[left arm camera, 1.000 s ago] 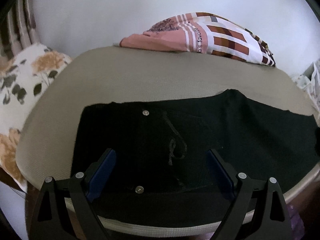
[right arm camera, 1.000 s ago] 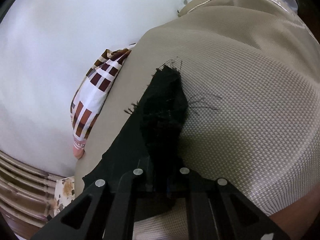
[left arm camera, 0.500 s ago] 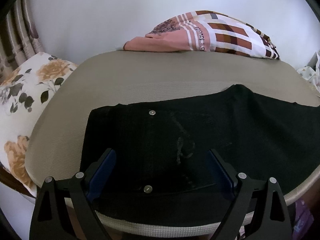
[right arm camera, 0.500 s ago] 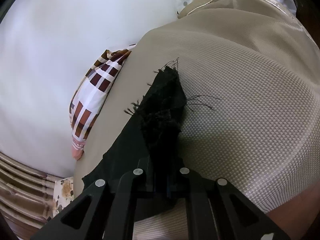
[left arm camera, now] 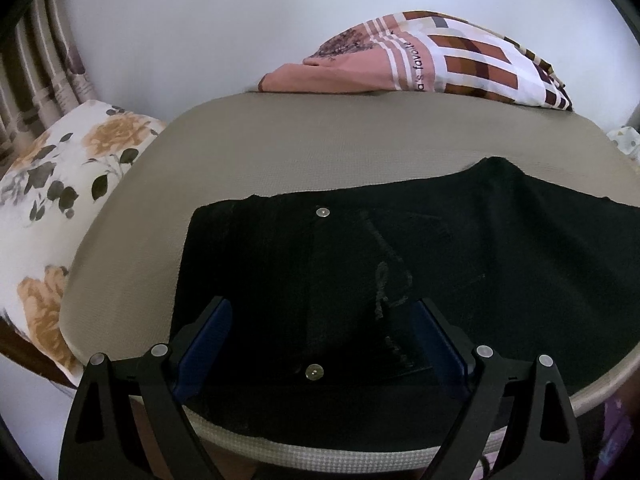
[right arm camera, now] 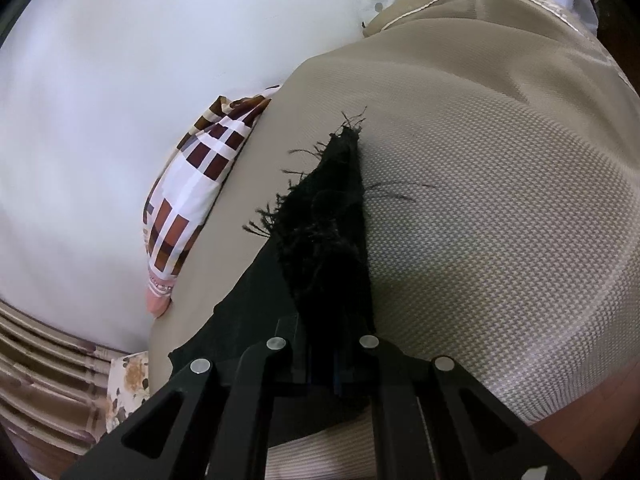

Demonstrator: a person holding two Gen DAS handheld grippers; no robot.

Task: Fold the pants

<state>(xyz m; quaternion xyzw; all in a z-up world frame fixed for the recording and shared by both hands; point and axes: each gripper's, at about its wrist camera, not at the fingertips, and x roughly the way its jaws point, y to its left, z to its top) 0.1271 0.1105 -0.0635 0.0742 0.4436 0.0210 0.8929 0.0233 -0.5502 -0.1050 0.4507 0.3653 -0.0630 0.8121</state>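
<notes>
Left wrist view: the left claw (left arm camera: 320, 332) stands wide, its two blue-padded fingers (left arm camera: 204, 336) well apart with nothing pressed between them.
Left claw contact: it hangs over the waist end of the black pants (left arm camera: 400, 272); whether the finger tips touch the cloth I cannot tell.
Pants from the left claw: they lie flat on a beige mattress (left arm camera: 320, 148), filling the space between and ahead of the fingers and running off to the right.
Snaps: one metal snap (left arm camera: 322, 212) sits ahead of the claw at the far edge of the cloth, another snap (left arm camera: 314, 372) lies close in between the fingers.
Stitching: a pale looped line (left arm camera: 386, 280) shows on the cloth just inside the right finger.
Beyond the left claw: a checked pink and brown cloth (left arm camera: 424, 64) lies at the far edge of the mattress, against a white wall (left arm camera: 200, 24).
Left of the left claw: a flowered pillow (left arm camera: 60, 184) lies beside the mattress.
Right wrist view: the right claw (right arm camera: 324, 360) is pinched nearly closed on a bunched, frayed end of the pants (right arm camera: 328, 232).
Cloth at the right claw: the gathered end rises ahead of the fingers to a point with loose threads (right arm camera: 352, 120), and the rest of the fabric trails to the left.
Right of the right claw: bare woven mattress (right arm camera: 500, 220).
Left of the right claw: the checked cloth (right arm camera: 192, 200) lies along the mattress edge by the wall.
</notes>
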